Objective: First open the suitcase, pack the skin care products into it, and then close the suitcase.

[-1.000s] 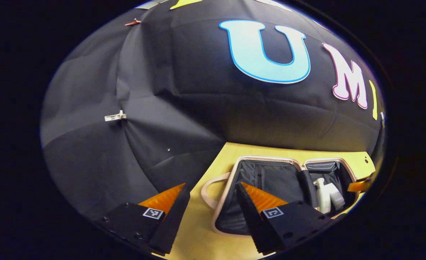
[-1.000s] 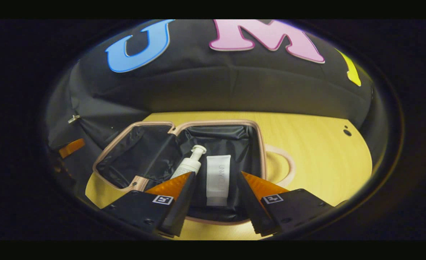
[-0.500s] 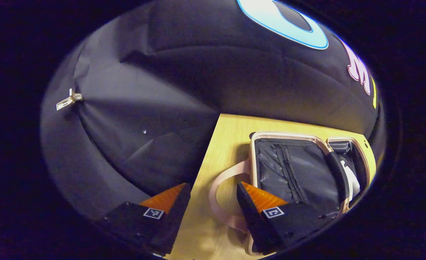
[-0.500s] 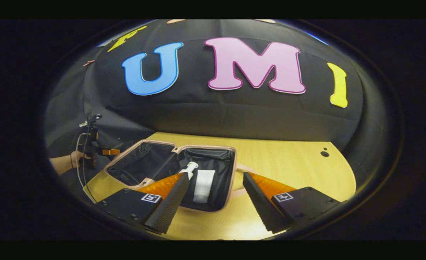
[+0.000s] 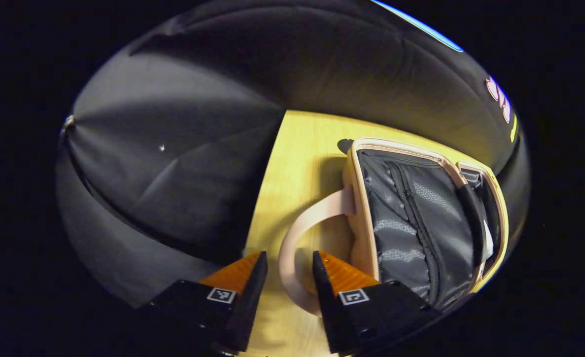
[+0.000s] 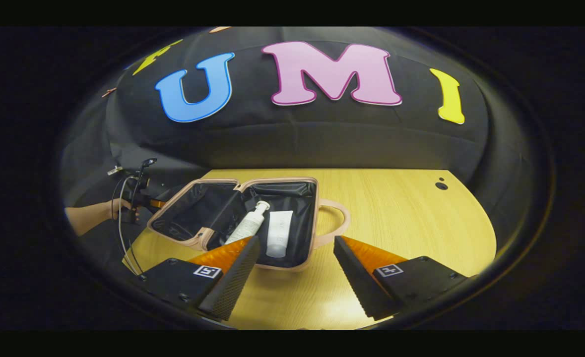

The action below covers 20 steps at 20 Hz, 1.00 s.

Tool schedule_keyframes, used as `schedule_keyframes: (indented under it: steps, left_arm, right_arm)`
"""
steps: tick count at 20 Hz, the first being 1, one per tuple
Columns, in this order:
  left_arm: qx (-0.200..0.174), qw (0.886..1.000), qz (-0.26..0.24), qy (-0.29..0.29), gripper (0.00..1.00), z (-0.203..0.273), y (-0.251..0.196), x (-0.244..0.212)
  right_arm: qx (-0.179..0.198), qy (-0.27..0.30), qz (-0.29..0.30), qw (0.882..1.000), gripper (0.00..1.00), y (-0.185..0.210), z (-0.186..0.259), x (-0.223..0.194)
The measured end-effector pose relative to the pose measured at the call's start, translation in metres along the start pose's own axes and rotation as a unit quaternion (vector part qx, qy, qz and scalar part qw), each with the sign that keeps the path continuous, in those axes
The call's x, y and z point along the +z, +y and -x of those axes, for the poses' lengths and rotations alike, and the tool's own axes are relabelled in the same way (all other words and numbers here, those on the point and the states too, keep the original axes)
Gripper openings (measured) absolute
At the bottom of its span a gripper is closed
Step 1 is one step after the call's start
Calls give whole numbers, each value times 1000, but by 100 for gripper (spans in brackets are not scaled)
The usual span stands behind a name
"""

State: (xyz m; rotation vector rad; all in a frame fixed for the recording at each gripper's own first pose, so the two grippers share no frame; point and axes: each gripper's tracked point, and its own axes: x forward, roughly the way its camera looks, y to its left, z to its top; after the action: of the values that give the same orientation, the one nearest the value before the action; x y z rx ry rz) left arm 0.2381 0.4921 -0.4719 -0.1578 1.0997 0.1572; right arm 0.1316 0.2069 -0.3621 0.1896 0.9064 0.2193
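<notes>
Two products (image 6: pixel 267 232) lie inside the open suitcase (image 6: pixel 292 265) near its rim.

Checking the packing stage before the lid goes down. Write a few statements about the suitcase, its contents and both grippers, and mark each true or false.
1. The suitcase lies open on the table. True.
2. A pump bottle and a white tube lie side by side in one half. True.
3. The right hand-held gripper is shut on the tube. False: its fingers are wide apart above the table, holding nothing.
4. The left hand-held gripper has the suitcase's handle between its fingers. True, though the fingers are not yet pressed on it.
5. Both halves hold products. False: the zipped half looks bare.
</notes>
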Motion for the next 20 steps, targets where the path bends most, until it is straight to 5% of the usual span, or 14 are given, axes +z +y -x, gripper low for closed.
schedule_keyframes:
  steps: [1, 2, 7, 14, 20]
  left_arm:
    - [1, 1000, -4, 6, 39, -3, 1, -1]
    - [4, 1000, -3, 10, 53, -2, 2, -3]
    - [61, 998, 29, -1, 21, -2, 11, 0]
    - [121, 990, -26, -64, 14, 68, 2, 50]
    - [118, 982, -48, -141, 10, 160, -50, 106]
  right_arm:
    - [-3, -3, -2, 1000, 96, -3, 1, 0]
    - [-7, -4, -2, 1000, 96, -8, 2, 0]
    - [-14, -8, -3, 1000, 98, -26, 5, 3]
    - [-9, -16, 1, 1000, 98, -43, 19, 9]
    - [14, -17, 7, 1000, 98, -53, 27, 9]
